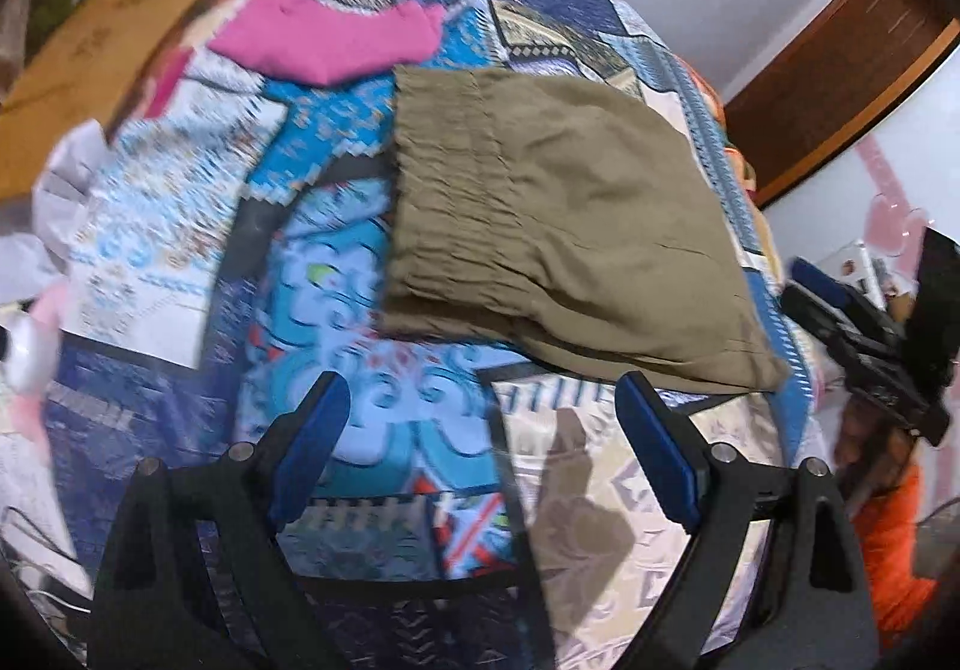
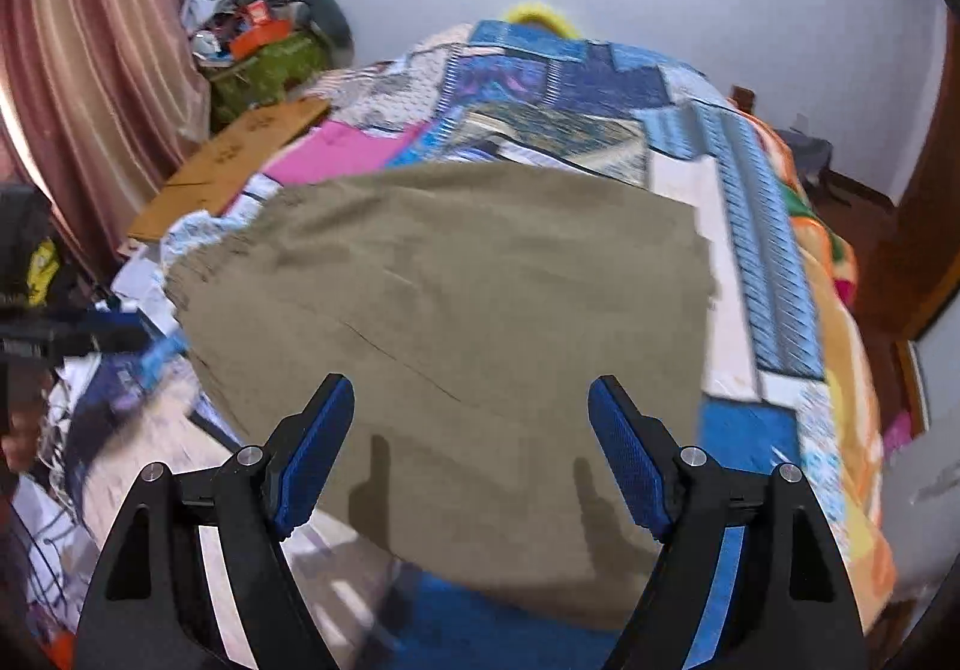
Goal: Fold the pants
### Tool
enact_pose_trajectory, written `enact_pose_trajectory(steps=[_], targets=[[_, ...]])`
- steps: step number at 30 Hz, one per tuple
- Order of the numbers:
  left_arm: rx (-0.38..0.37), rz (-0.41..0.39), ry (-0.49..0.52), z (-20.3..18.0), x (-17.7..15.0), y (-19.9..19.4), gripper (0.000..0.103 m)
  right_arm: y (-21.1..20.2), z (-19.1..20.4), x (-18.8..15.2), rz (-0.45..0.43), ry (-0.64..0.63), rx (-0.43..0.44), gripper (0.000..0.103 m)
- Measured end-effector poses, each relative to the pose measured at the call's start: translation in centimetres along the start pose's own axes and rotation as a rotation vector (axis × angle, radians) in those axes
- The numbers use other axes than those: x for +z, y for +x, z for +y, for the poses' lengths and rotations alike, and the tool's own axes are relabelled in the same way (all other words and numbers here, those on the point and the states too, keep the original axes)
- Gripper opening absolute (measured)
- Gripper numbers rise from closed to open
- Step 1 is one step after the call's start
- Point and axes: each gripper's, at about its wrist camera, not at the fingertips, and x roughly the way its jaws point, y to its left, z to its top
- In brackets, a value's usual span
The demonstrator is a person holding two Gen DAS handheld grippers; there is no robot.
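Olive-green pants (image 1: 558, 226) lie folded into a rough rectangle on a patchwork bedspread (image 1: 336, 274), elastic waistband to the left. My left gripper (image 1: 483, 394) is open and empty, just in front of the pants' near edge. My right gripper (image 2: 471, 397) is open and empty, hovering over the near part of the same pants (image 2: 456, 310). The right gripper also shows at the right edge of the left wrist view (image 1: 864, 328).
A folded pink garment (image 1: 324, 40) lies farther up the bed. A flat cardboard sheet (image 1: 90, 64) rests at the bed's left side. A cluttered pile (image 2: 258, 46) and a curtain (image 2: 90, 70) stand at the left. An orange blanket (image 2: 840, 310) hangs off the right edge.
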Motion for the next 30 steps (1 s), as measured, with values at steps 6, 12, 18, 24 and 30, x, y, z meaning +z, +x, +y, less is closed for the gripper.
enact_pose_trajectory(steps=[6, 12, 18, 24, 30], targets=[[-0.109, 0.029, -0.073, 0.0, 0.3, 2.0, 0.092, 3.8, 2.3, 0.4, 0.031, -0.012, 0.024, 0.078], [-0.198, 0.011, -0.159, 1.2, 2.1, 3.5, 0.097, 5.7, 2.1, -0.8, 0.103, 0.004, 0.069, 0.078], [-0.167, -0.008, -0.248, 2.2, 4.2, 4.3, 0.074, 5.4, 2.2, -1.2, 0.105, -0.018, 0.09, 0.078], [-0.078, -0.05, -0.209, 1.9, 4.2, 3.7, 0.051, 5.3, 2.1, -1.4, 0.09, 0.006, 0.102, 0.078], [0.107, -0.155, -0.116, 0.6, 3.4, 1.1, 0.037, 4.6, 1.9, -1.6, 0.089, 0.027, 0.116, 0.078]])
